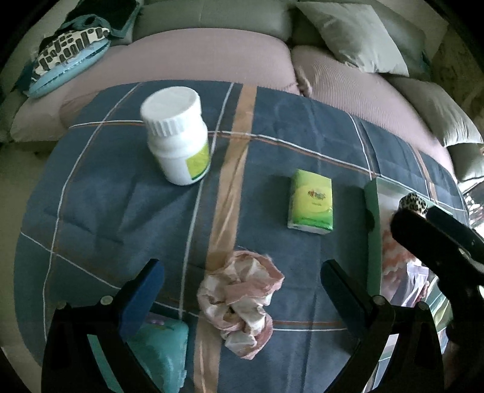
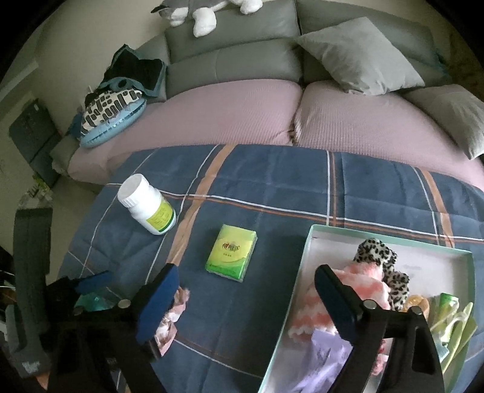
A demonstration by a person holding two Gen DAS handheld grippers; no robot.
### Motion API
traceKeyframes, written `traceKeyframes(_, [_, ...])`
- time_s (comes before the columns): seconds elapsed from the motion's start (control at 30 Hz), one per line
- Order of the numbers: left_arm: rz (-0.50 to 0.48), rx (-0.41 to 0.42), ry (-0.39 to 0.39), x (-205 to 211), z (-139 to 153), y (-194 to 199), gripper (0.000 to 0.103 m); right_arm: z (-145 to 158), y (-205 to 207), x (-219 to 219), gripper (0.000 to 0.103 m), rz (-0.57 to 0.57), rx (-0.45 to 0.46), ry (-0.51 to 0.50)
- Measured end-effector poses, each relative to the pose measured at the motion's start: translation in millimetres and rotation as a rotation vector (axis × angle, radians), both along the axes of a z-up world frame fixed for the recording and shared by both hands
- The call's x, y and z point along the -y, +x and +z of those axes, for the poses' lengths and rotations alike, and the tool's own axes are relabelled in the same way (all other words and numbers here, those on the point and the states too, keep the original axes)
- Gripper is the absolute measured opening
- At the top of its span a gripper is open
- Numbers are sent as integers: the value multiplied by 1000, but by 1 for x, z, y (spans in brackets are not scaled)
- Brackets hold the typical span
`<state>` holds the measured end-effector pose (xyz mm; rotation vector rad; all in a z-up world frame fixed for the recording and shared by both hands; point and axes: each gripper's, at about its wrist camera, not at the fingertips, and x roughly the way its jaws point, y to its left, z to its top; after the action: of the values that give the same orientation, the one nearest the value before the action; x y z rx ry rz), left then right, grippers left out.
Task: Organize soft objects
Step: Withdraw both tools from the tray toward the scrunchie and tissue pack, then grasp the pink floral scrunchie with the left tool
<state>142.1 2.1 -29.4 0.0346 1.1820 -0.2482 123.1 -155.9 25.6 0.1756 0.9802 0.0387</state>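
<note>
A crumpled pink-and-white scrunchie (image 1: 242, 305) lies on the blue plaid blanket (image 1: 99, 211). My left gripper (image 1: 243, 290) hangs over it, open, with a blue finger on either side and no contact. A pale green box (image 2: 390, 241) on the right holds a leopard-print scrunchie (image 2: 378, 257), a pink-and-white knitted piece (image 2: 363, 279) and a purple cloth (image 2: 323, 359). My right gripper (image 2: 248, 305) is open and empty, its right finger above the box's near corner and its left finger covering part of the pink scrunchie (image 2: 174, 314).
A white bottle (image 1: 178, 133) stands at the blanket's far left. A green tissue pack (image 1: 311, 201) lies mid-blanket. A teal packet (image 1: 163, 347) sits under my left finger. Beyond are a pink sofa cushion (image 2: 211, 115), grey pillows (image 2: 360, 54) and a plush toy (image 2: 205, 15).
</note>
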Motion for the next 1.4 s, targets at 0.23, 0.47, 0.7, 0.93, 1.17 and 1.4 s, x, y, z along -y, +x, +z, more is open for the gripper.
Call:
traceKeyframes(0.23, [-2,-18,64,7,-10,3,103,-14,2,5,87,-20,-26,25])
traceKeyframes(0.47, [-19,-52,126,16,-28,8,86,-14,4,9,87,-28,-22,33])
traceKeyframes(0.7, [-33,-69,138,22,-36,13,77,-17,5,16,87,-49,-32,41])
traceKeyframes(0.93, [-71,-83,158,38,-48,17,58,-16,5,17,87,-49,-27,42])
traceKeyframes(1.17, [-91,-94,133,50,-63,18,41,-17,6,19,87,-55,-31,45])
traceKeyframes(1.4, [-74,-91,80,47,-68,21,28,-18,6,20,87,-57,-34,47])
